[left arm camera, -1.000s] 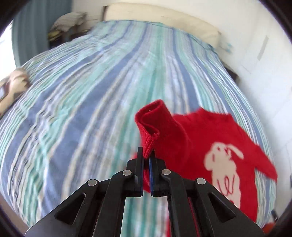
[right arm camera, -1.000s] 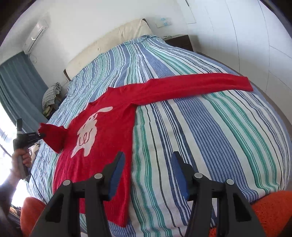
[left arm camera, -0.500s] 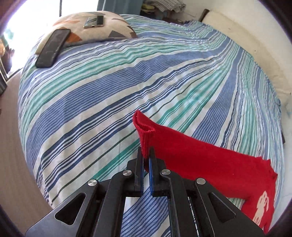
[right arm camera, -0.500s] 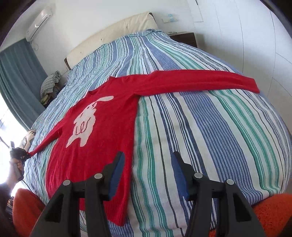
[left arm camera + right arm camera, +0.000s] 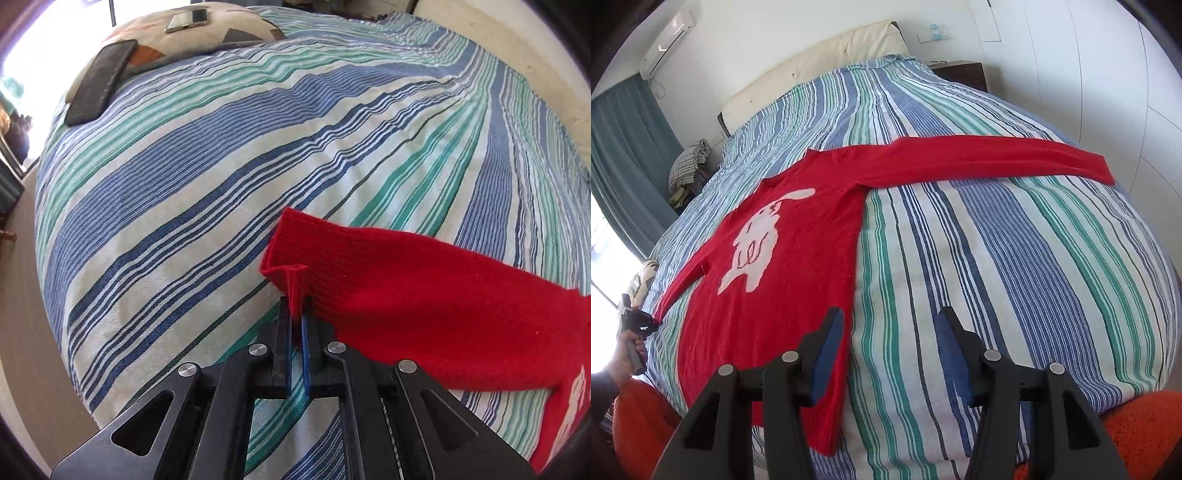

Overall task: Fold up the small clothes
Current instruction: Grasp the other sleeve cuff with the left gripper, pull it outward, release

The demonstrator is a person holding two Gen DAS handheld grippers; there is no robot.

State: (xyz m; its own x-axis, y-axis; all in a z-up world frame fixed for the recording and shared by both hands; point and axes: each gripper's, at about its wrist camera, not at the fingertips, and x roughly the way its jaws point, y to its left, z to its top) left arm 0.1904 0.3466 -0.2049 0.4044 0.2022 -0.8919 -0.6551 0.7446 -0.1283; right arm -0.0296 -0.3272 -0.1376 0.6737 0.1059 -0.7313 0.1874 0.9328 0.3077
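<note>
A red sweater (image 5: 798,236) with a white rabbit lies flat on the striped bed, both sleeves stretched out to the sides. My left gripper (image 5: 296,319) is shut on the cuff of the left sleeve (image 5: 388,295), pulled out straight low over the bed; it also shows far left in the right wrist view (image 5: 646,321). My right gripper (image 5: 890,332) is open and empty, above the bed by the sweater's lower hem. The right sleeve (image 5: 997,158) lies straight across the bed.
The striped bedspread (image 5: 221,177) covers the bed. A patterned pillow (image 5: 192,40) at the bed's edge bears a dark phone (image 5: 101,81) and a second phone (image 5: 186,20). A headboard (image 5: 820,62), nightstand (image 5: 960,74) and teal curtain (image 5: 624,147) stand beyond.
My left gripper has pulled the sleeve cuff outward, away from the sweater body, so the folded-in sleeve now lies stretched straight. The right gripper has stayed open and nearly still.
</note>
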